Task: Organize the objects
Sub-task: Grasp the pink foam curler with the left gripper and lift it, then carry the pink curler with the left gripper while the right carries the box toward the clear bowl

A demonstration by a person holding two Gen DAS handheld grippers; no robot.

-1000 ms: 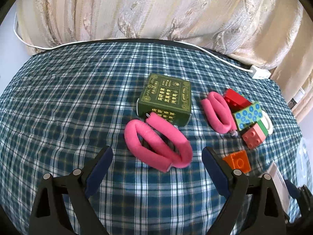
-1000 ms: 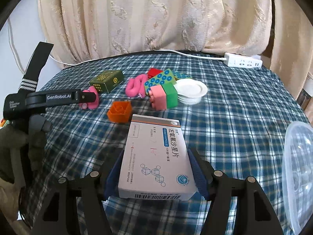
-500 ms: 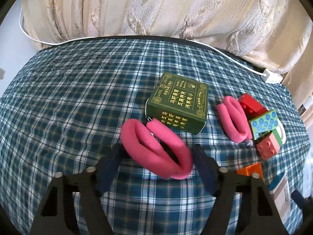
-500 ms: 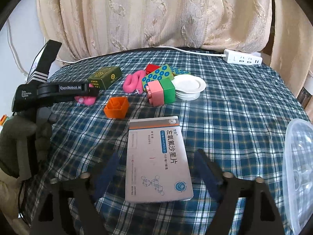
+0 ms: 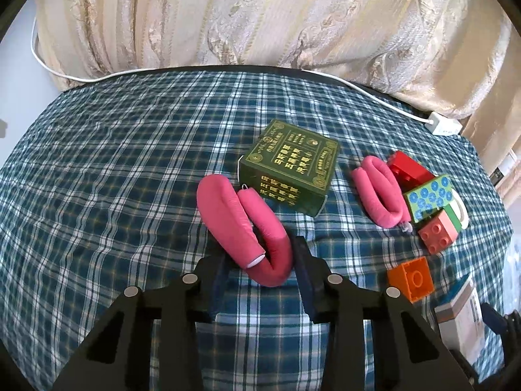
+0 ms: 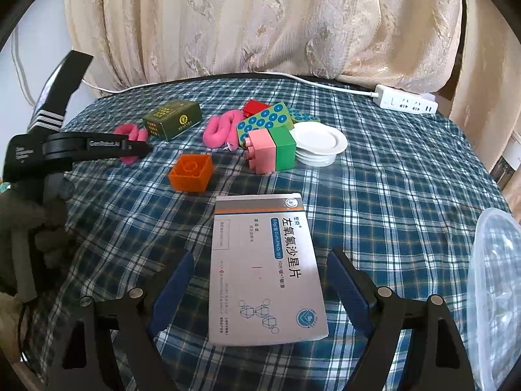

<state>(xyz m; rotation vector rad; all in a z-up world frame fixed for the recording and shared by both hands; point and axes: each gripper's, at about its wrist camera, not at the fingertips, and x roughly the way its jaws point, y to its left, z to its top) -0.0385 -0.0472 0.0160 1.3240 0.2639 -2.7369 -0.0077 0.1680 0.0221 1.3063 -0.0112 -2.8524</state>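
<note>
Left wrist view shows your left gripper (image 5: 260,268) closing on the pink foam roller (image 5: 247,224), pads squeezing its bend; pinch gently, lift straight.

Home, draped curtain (image 6: 260,22), checked tablecloth (image 6: 390,163)

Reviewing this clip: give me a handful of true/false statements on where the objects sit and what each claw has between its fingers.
1. The left claw has a pink foam curler between its closing fingers. True.
2. The right claw grips the white medicine box. False: the box lies flat on the cloth between the closing fingers, with gaps on both sides.
3. The orange block sits stacked on the green box. False: it stands alone on the checked tablecloth.
4. A pink block adjoins a green block. True.
</note>
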